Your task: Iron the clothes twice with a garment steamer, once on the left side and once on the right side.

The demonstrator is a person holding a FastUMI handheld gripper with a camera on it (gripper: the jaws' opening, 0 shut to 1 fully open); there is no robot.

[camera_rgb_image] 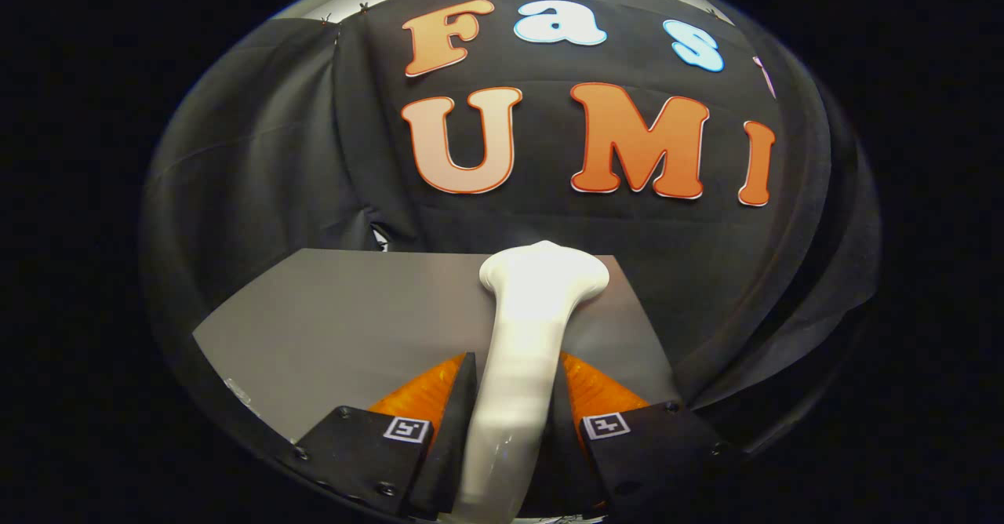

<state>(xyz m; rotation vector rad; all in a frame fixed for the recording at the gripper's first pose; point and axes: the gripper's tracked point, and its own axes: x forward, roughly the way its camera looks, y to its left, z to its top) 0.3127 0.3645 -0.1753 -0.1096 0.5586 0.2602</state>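
A dark cloth wall (259, 163) hangs in folds around the back of the booth, and in front of it lies a flat grey counter (337, 320) whose far edge meets the cloth. At the near end of that counter sits the gripper (514, 387), its two fingers (435, 387) pointing forward and clenched around the garment steamer (522, 336): the finger on the left presses against one side of the white handle and the finger on the right presses against the other, so the steamer is grasped between them. Each finger rises from a dark block carrying a small square marker (406, 429). The steamer's handle runs from between the fingers straight ahead over the counter, smooth and glossy under the light, and it widens beyond the fingertips into a broad rounded head. That head lies just at the counter's far edge, close in front of the cloth wall. To the left of the steamer the counter stretches away bare and grey; to the right of the steamer only a narrow strip of counter shows before the cloth drapes down beside it
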